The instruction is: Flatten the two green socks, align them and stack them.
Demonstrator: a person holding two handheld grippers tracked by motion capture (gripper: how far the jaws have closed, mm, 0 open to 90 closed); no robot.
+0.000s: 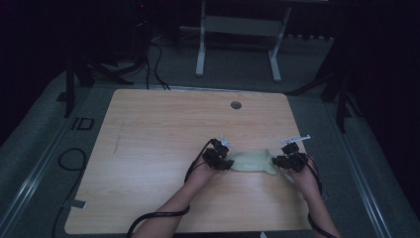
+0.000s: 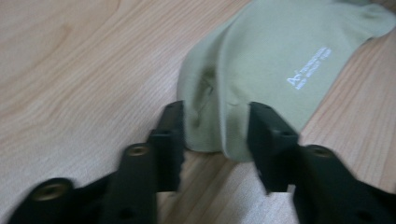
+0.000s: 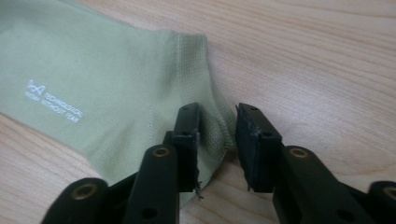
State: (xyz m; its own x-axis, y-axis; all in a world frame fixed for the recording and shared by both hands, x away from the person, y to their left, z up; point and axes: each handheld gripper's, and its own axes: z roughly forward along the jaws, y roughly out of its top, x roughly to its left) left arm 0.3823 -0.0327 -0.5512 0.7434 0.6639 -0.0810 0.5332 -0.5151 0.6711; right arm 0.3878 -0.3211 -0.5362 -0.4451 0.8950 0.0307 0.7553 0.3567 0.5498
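We see the pale green sock [image 1: 253, 161] flat on the desk [image 1: 163, 129]. The left hand-held gripper [image 2: 215, 135] and right hand-held gripper [image 3: 218, 140] each straddle one end, jaws parted. Closing too shallow risks the knit edge slipping out.

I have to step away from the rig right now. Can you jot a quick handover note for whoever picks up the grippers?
Left gripper: open, jaws astride one end of the pale green sock, not yet closed on it.
Right gripper: open, jaws around the ribbed edge at the other end, fabric between them but no firm pinch.
The sock lies flat on the wooden table, near the front edge.
Done: both grippers are positioned at the ends.
Left: probably close both and handle the sock.
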